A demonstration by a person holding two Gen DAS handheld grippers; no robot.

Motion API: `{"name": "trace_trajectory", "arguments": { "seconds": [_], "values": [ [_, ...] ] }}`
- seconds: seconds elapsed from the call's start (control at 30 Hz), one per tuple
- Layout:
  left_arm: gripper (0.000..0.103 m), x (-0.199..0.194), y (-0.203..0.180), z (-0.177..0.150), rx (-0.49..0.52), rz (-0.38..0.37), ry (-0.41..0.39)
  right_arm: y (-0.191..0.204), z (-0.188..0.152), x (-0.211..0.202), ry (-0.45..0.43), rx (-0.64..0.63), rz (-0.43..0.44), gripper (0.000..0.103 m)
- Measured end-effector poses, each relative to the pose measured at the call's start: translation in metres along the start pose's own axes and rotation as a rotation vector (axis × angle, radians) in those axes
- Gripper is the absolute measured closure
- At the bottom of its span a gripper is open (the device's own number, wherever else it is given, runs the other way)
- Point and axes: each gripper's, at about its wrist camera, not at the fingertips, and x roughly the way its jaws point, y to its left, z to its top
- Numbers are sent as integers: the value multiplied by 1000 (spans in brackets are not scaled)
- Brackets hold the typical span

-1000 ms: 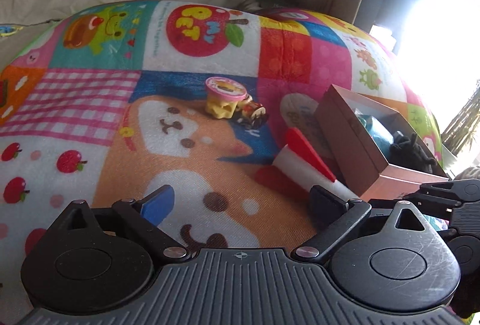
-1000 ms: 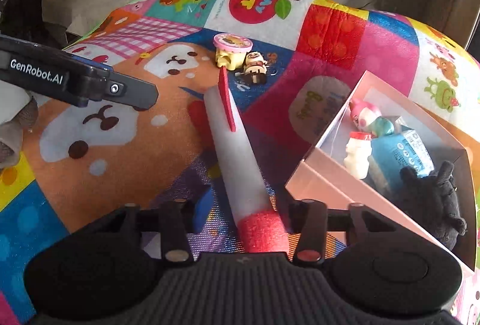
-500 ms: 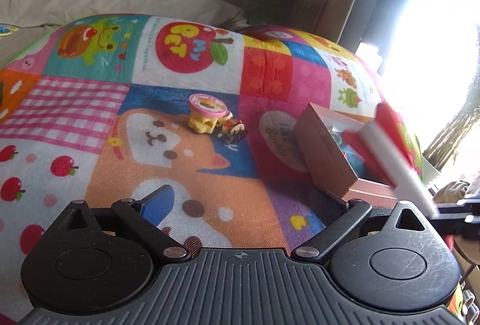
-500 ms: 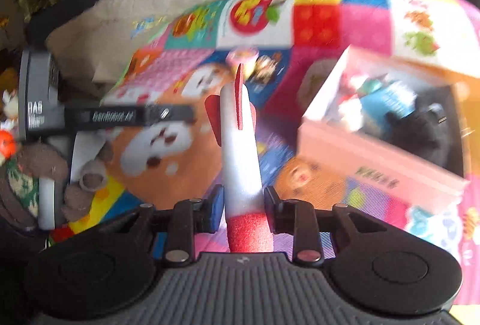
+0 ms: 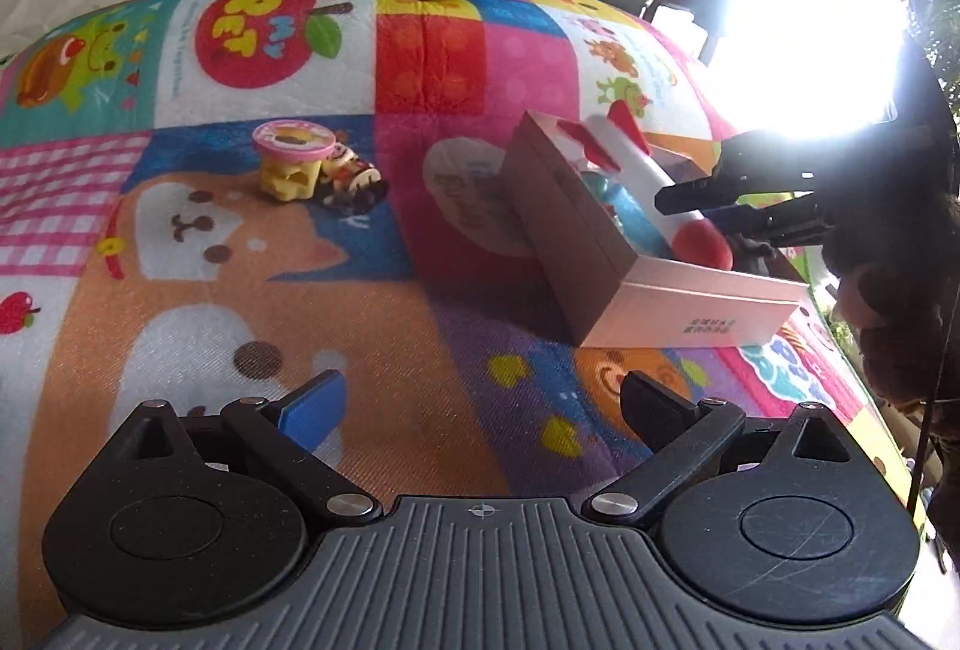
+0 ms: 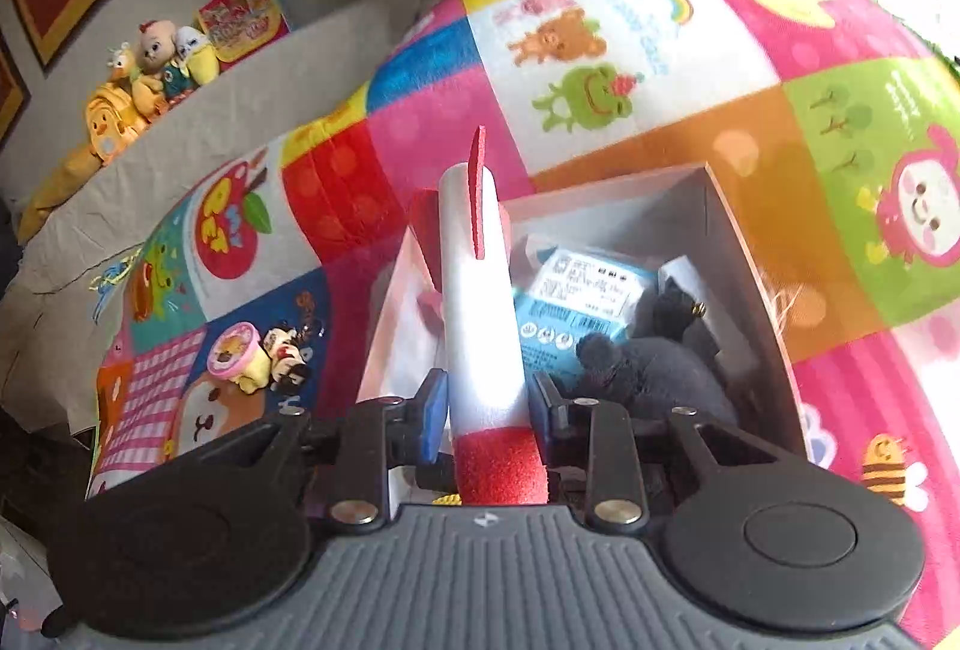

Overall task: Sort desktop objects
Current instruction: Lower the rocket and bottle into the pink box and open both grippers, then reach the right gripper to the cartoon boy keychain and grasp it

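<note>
Foam rocket (image 6: 480, 302) sits clamped between the right hand-held gripper (image 6: 487, 398) pads, above the box (image 6: 756, 254).

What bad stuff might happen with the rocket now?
The box already looks crowded with a blue packet and a dark plush, so the long foam rocket in the right tongs might not lie flat and could stick out. Its thin red fins might bend against the box wall.

Both grippers share one build. The left gripper (image 5: 483, 401) has a grey ribbed housing, two round black discs, black linkage arms with silver screws, and one blue pad (image 5: 315, 404). The right gripper (image 6: 487, 401) has blue pads (image 6: 433, 410).
</note>
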Motion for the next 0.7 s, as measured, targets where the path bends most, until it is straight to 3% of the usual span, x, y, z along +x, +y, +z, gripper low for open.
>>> {"name": "trace_trajectory", "arguments": {
  "seconds": [0.1,0.23,0.3,0.43,0.5,0.63,0.7],
  "values": [
    [2,3,10,-2,-20,21,16,-3,-6,12,48,23,37,66],
    [2,9,10,-4,-21,20,35,9,-11,-10,-91,-86,-43,63],
    [2,11,5,-5,-10,9,37,16,-6,-15,-116,-115,-66,66],
    [2,9,-4,-6,27,1,32,20,0,7,-26,-98,-19,80],
    [2,6,-5,-5,43,17,17,17,-3,21,24,-46,-17,81],
    [2,5,2,-1,27,55,11,13,-7,15,25,-28,55,81],
    [2,7,3,-1,17,61,16,9,-9,14,39,-56,7,81]
  ]
}}
